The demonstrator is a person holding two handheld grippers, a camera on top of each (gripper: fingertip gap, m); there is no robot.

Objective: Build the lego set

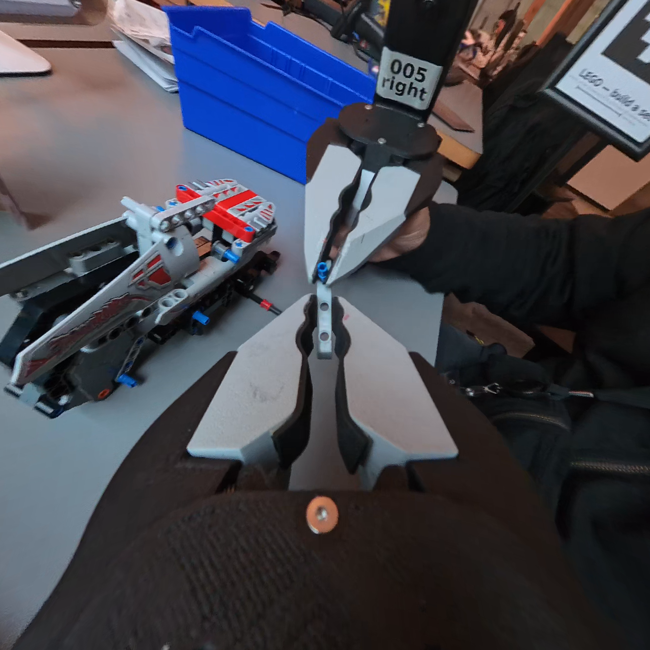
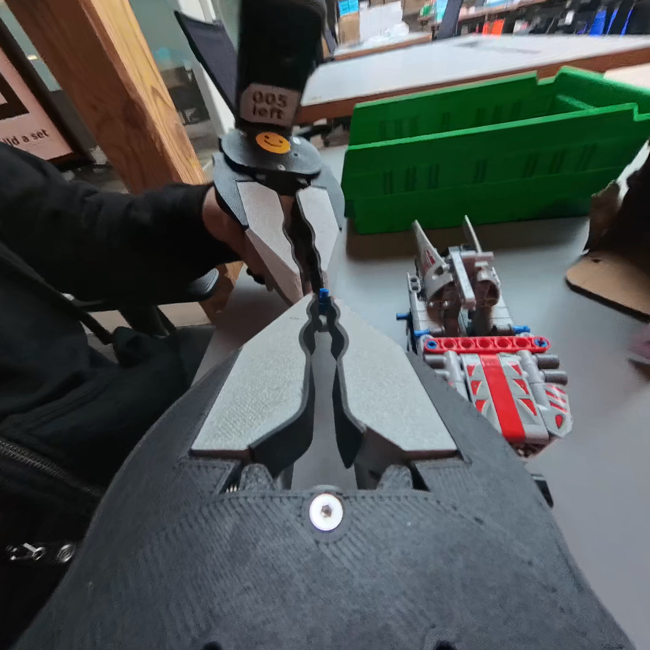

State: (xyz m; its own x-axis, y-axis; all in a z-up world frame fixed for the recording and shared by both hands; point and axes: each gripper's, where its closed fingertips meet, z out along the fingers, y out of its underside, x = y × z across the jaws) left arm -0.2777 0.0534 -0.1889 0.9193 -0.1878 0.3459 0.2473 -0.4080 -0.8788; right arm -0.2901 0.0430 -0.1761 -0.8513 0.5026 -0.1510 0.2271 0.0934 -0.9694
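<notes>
The left gripper (image 1: 322,302) is closed on a light grey beam (image 1: 324,322) with holes, which stands between its 2 fingers and sticks out past the tips. Facing it tip to tip, the right gripper (image 1: 322,278) is pinched on a small blue pin (image 1: 321,270), and the pin is at the far end of the beam; if it is already seated in a hole, the left wrist view does not show clearly.

In the right wrist view the blue pin (image 2: 323,300) is seen between the tips of the right gripper (image 2: 323,306), but the beam is almost hidden behind the left gripper (image 2: 313,288), so only the left wrist view shows the beam well.

The half-built lego model (image 1: 140,281), grey with red parts, lies on the grey table (image 1: 105,140) apart from both grippers. The left wrist view shows a blue bin (image 1: 260,91) behind it; the right wrist view shows the model (image 2: 485,348) from its front, with a green bin (image 2: 492,151) and a piece of cardboard (image 2: 612,281) beyond
</notes>
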